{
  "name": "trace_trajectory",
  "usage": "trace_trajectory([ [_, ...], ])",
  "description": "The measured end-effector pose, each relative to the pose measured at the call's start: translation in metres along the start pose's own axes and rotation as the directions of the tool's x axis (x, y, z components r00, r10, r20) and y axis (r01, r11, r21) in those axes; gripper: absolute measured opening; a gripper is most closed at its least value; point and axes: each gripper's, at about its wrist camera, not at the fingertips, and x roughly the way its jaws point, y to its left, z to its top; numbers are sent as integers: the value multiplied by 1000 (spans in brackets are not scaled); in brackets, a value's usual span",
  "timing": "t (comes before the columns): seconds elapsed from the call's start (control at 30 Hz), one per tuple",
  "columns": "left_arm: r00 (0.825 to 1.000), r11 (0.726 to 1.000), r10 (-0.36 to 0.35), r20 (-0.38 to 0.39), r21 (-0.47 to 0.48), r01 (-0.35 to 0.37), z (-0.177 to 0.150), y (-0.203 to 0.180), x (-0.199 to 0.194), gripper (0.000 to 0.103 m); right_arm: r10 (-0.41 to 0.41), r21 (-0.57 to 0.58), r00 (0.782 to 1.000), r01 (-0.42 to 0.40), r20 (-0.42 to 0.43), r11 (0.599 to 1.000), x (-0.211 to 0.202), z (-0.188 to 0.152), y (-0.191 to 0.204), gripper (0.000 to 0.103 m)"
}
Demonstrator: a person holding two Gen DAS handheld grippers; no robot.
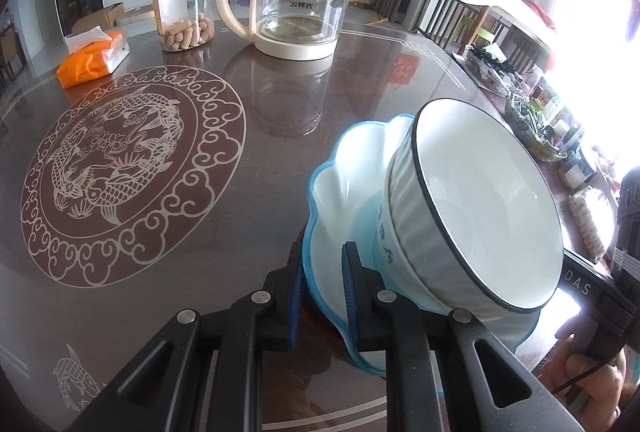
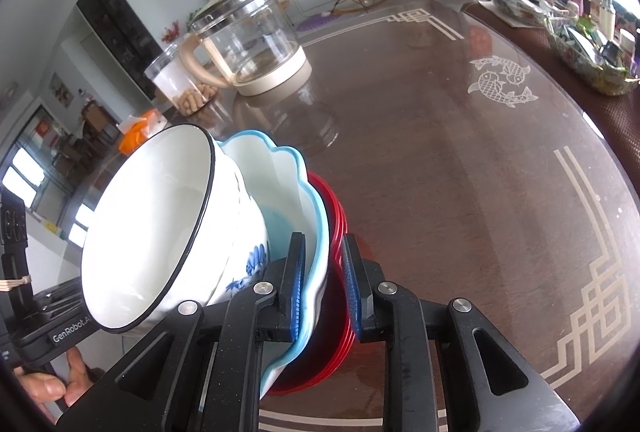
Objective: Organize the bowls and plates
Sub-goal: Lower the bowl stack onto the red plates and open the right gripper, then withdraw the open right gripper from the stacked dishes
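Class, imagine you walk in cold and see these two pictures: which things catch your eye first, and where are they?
A tilted stack of dishes dominates: a white bowl with a dark rim nested in a blue-edged scalloped plate, with red plates beneath, clamped from both sides by the left gripper and right gripper. Behind, on the dark table with fish motifs, stands a glass kettle.

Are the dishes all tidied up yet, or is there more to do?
Stacking looks done: the white bowl sits in the blue scalloped plate, on the red plates. Now both grippers, left and right, clamp the stack's opposite rims, tilted. Left: setting it down on the table.
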Motion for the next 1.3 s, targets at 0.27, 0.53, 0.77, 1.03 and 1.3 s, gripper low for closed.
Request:
trace_trajectory([
  [0.27,1000,999,3,4,-48,-3,3,13,-5,22,-2,15,1000,2,-3,1000,-1,0,-3,31],
  [0.53,994,995,76,75,-71,-71,3,21,-21,71,-29,47,999,29,15,998,-6,0,-13,53],
  [0.77,981,986,160,113,-69,-152,3,30,-34,80,-33,31,999,32,42,999,-16,5,-7,55],
  [1.03,956,968,250,152,-62,-243,-14,33,-63,88,-74,36,991,70,110,997,-43,3,-16,62],
  [1.3,914,940,337,224,-24,-341,-39,16,-97,93,-168,-43,971,177,168,983,-78,-15,-2,66],
])
